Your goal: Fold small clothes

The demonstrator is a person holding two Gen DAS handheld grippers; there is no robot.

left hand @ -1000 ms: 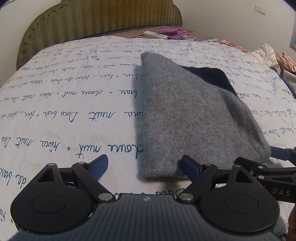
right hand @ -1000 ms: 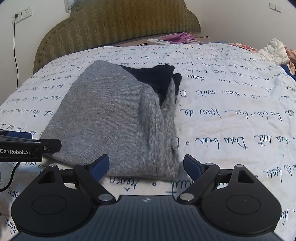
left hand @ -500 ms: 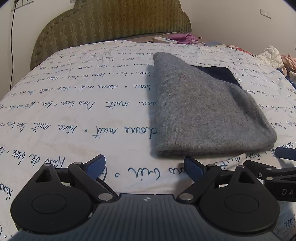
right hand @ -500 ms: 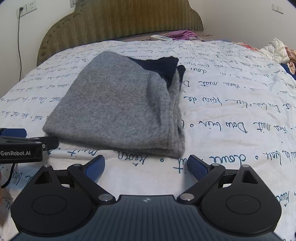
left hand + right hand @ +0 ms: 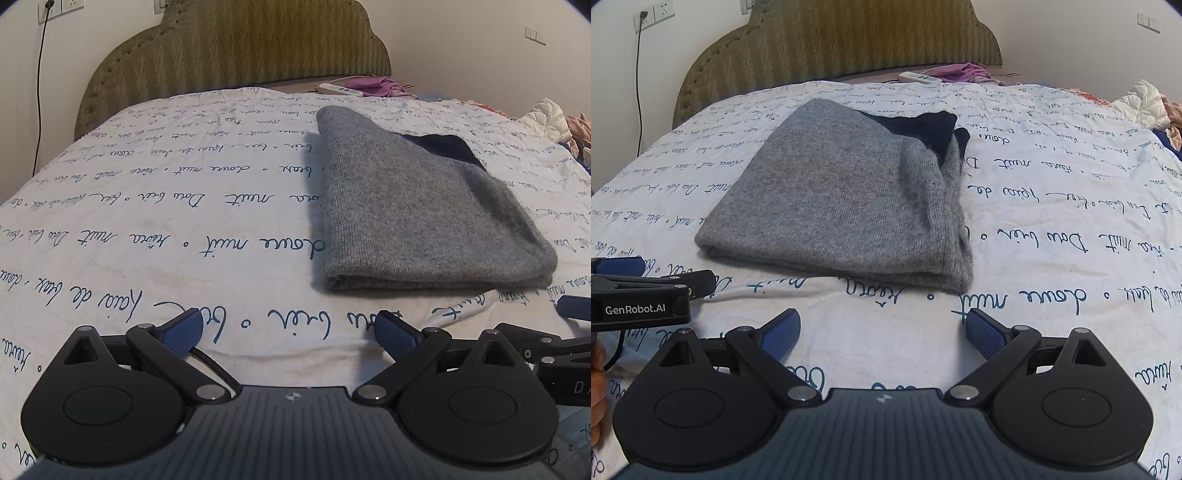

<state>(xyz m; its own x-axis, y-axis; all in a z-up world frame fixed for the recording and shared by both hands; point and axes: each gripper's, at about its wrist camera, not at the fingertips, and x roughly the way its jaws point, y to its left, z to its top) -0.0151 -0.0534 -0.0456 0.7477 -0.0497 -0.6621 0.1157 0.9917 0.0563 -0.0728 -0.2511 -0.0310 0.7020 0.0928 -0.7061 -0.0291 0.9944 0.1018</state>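
Note:
A grey knitted garment (image 5: 417, 218) (image 5: 842, 199) lies folded flat on the bed, with a dark navy part (image 5: 919, 127) showing at its far end. My left gripper (image 5: 288, 332) hovers over bare sheet, short of the garment's near left corner; its jaws are opening and hold nothing. My right gripper (image 5: 881, 330) stands open and empty just short of the garment's near edge. Each gripper shows at the edge of the other's view: the right gripper (image 5: 561, 332) and the left gripper (image 5: 646, 284).
The bed has a white sheet (image 5: 147, 229) printed with blue handwriting and an olive padded headboard (image 5: 842, 37). A white remote (image 5: 919, 77) and purple cloth (image 5: 964, 72) lie at the head. A pile of clothes (image 5: 1145, 107) sits at the far right. A hand (image 5: 596, 398) shows at the left edge.
Both grippers have drawn back from the garment's near edge, which now lies farther ahead of the fingers. The left jaws have spread wider. The garment stays folded in place.

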